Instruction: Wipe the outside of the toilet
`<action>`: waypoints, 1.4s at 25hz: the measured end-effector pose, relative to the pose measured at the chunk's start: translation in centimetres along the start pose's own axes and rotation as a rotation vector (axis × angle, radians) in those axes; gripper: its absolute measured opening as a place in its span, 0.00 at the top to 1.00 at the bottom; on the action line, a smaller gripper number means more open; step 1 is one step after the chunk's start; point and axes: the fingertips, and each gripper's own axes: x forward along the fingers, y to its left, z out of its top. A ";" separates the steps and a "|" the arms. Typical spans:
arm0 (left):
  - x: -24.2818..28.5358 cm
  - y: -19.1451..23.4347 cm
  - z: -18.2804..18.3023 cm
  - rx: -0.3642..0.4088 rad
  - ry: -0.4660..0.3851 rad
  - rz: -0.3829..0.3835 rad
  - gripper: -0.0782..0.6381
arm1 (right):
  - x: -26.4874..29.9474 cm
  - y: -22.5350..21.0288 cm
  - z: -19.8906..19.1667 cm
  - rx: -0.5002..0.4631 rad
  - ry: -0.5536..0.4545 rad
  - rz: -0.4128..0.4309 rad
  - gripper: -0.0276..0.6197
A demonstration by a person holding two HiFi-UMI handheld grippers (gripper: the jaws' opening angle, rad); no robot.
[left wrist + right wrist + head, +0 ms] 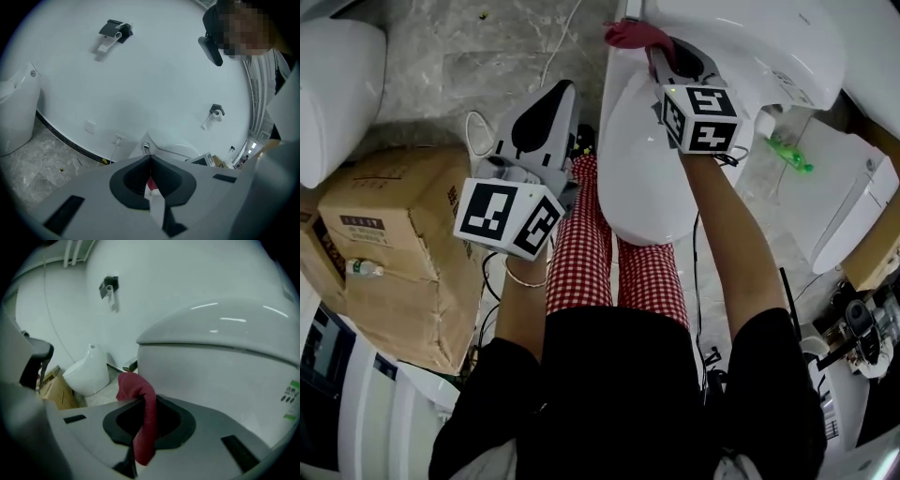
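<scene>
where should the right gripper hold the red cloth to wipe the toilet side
As the right gripper has it now: pinch the red cloth across its middle, coming from the tail end. The bunched wad then sticks out past the jaw tips, likely enough padding to press on the toilet wall, while the loose tail hangs back behind.

gleaming smooth and glossy over the white glazed shell of the toilet point(647, 178), catching bright streaks of light along the lid. looking soft, ribbed and matt in the red cloth point(136, 385) pinched in the right gripper point(142, 401). showing smooth matt grey plastic with dull black recesses on the left gripper point(150, 159). lying rough, dull and creased as brown cardboard in the box point(403, 234). shining faintly as polished, veined grey stone across the floor point(459, 66). hanging as woven checked fabric, red and white, in the trousers point(581, 253).
</scene>
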 end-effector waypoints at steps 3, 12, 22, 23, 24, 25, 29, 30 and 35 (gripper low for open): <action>0.4 0.3 -0.2 -0.011 0.013 -0.005 0.88 | 0.6 -0.2 0.0 0.087 -0.002 -0.021 0.87; 1.4 0.7 0.0 0.003 0.033 -0.015 0.88 | 1.0 -0.8 -0.4 0.183 -0.019 -0.035 0.87; 2.1 -0.3 -0.1 0.018 0.042 -0.025 0.88 | -0.1 -3.0 -0.6 0.251 -0.024 -0.062 0.87; 2.2 -0.6 -0.2 0.018 0.045 -0.028 0.88 | -0.3 -3.3 -0.6 0.255 -0.024 -0.065 0.87; 2.2 -0.9 -0.3 0.020 0.047 -0.033 0.88 | -0.4 -3.6 -0.6 0.258 -0.025 -0.068 0.87; 2.4 -1.2 -0.3 0.022 0.048 -0.039 0.88 | -0.6 -3.9 -0.6 0.260 -0.027 -0.070 0.87; 3.1 -2.3 -0.2 0.035 0.048 -0.053 0.88 | -1.4 -5.4 -0.6 0.271 -0.044 -0.082 0.87; 3.2 -2.5 -0.3 0.038 0.048 -0.055 0.88 | -1.7 -5.8 -0.6 0.275 -0.048 -0.087 0.87; 3.4 -3.7 -0.7 0.050 0.061 -0.064 0.88 | -2.9 -7.4 -1.1 0.296 -0.055 -0.111 0.87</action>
